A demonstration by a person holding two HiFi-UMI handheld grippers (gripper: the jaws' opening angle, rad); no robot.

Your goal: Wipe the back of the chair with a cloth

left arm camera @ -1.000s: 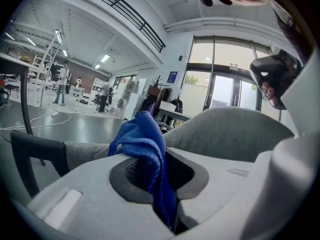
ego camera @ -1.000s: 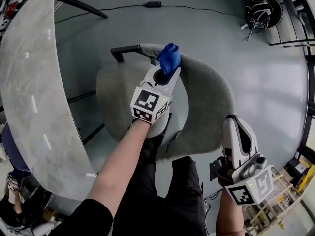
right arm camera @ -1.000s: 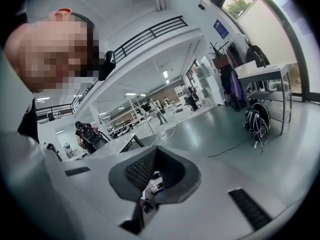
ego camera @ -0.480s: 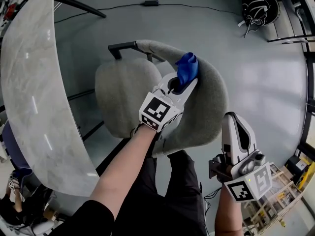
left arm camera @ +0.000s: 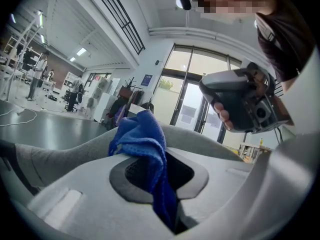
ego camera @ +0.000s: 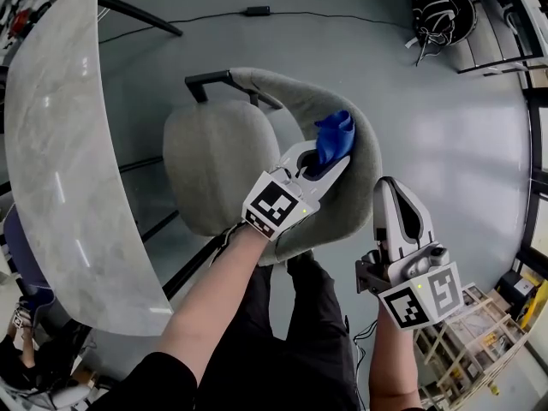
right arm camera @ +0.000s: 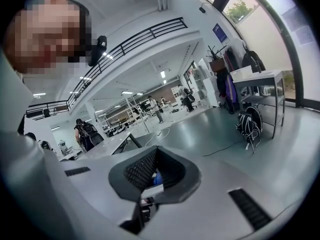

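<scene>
A grey upholstered chair (ego camera: 214, 157) stands below me, its curved back (ego camera: 364, 178) sweeping round the right side. My left gripper (ego camera: 330, 154) is shut on a blue cloth (ego camera: 335, 135), which rests on the top edge of the back on its right-hand curve. In the left gripper view the cloth (left arm camera: 143, 143) bunches between the jaws of that gripper (left arm camera: 159, 173), against the grey chair back (left arm camera: 52, 153). My right gripper (ego camera: 394, 193) hangs shut and empty just right of the chair back, apart from it. In its own view the right gripper (right arm camera: 152, 176) holds nothing.
A large marble tabletop (ego camera: 60, 144) curves along the left, close to the chair seat. A black armrest (ego camera: 205, 82) sticks out at the chair's far side. A dark backpack (ego camera: 441, 11) and a cable (ego camera: 257, 10) lie on the grey floor beyond.
My left gripper has slid the blue cloth along the top of the chair back, from its far middle round to the right-hand curve. The right gripper shifted slightly left.
</scene>
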